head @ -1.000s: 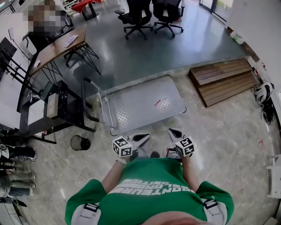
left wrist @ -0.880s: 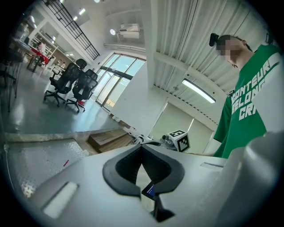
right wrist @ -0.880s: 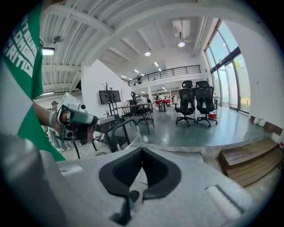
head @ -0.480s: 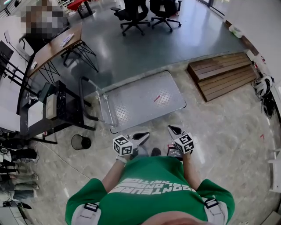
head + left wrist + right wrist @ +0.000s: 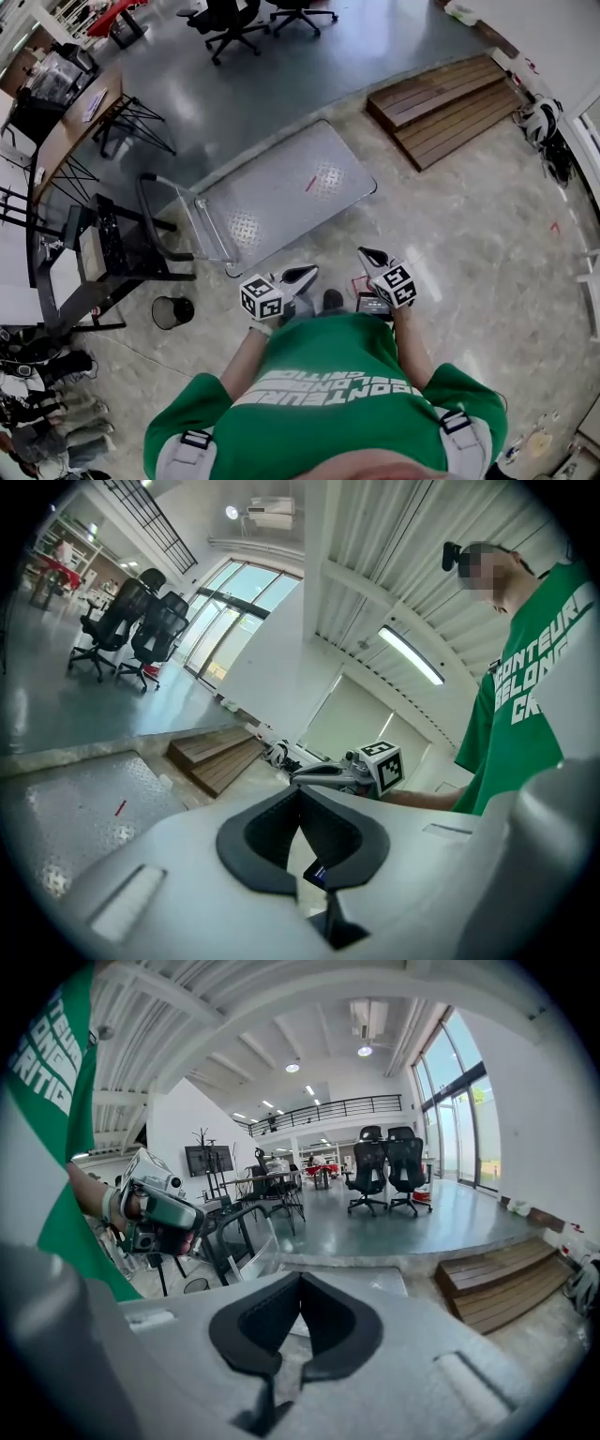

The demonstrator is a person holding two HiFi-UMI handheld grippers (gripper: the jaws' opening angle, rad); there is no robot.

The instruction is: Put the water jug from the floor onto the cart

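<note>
Head view: left gripper (image 5: 307, 275) and right gripper (image 5: 368, 256) both empty, jaws together, near cart (image 5: 272, 202). Cart deck bare. Water jug in no view, location unknown. Task not begun: locate jug, grasp, lift onto deck.

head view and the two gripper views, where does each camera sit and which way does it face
Head view: on the person's head, aimed steeply down at the cart; shows green shirt, left tongs, right tongs.
Left gripper view: on the left tongs, looking along their shut jaws toward the wooden steps; shows the right tongs and shirt.
Right gripper view: on the right tongs, looking along shut jaws toward the office chairs; shows the left tongs.
Shared: all three see the cart and steps.
</note>
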